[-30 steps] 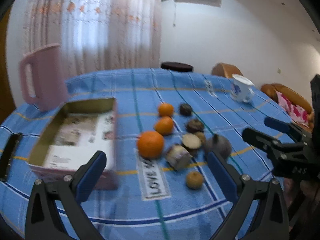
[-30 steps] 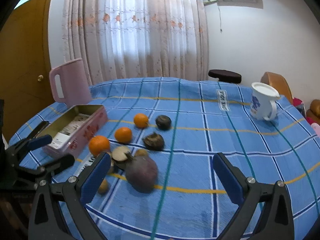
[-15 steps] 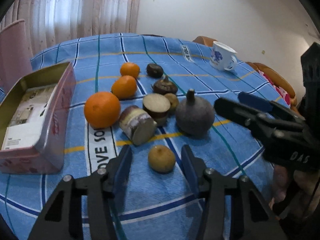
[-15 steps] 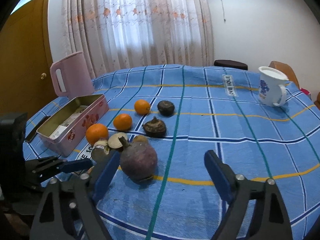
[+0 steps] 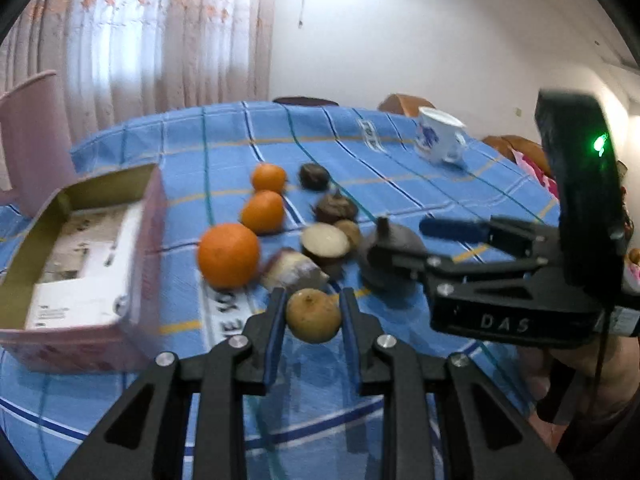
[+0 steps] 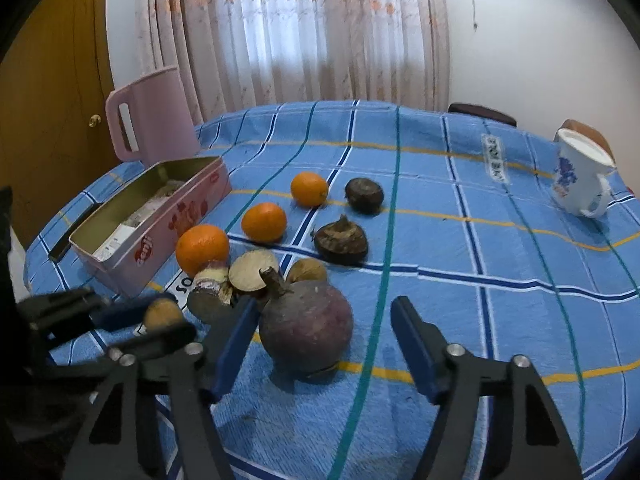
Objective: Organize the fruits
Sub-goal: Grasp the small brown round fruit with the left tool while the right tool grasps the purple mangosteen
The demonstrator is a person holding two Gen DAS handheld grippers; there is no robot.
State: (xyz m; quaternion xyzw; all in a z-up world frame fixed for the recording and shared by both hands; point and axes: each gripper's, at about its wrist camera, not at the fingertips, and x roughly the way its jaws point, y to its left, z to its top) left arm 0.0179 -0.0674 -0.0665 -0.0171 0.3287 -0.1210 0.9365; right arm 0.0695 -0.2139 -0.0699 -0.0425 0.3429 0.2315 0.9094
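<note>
Lift the small tan fruit (image 5: pixel 313 315) pinched in the left gripper (image 5: pixel 313 322) slowly (round, slip-prone); leave the right gripper (image 6: pixel 324 346) spread wide around the purple root (image 6: pixel 306 328).

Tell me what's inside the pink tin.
The pink tin holds printed white paper or packets lying flat on its floor. Anything beneath them is covered; no fruit shows inside.

Three oranges (image 6: pixel 202 247) stand in a row beside the pink tin (image 6: pixel 156 222). Two dark round fruits (image 6: pixel 341 239) lie opposite them. A small tan fruit (image 5: pixel 313 315) sits nearest, with a large purple stemmed one (image 6: pixel 306 327) upright alongside.
</note>
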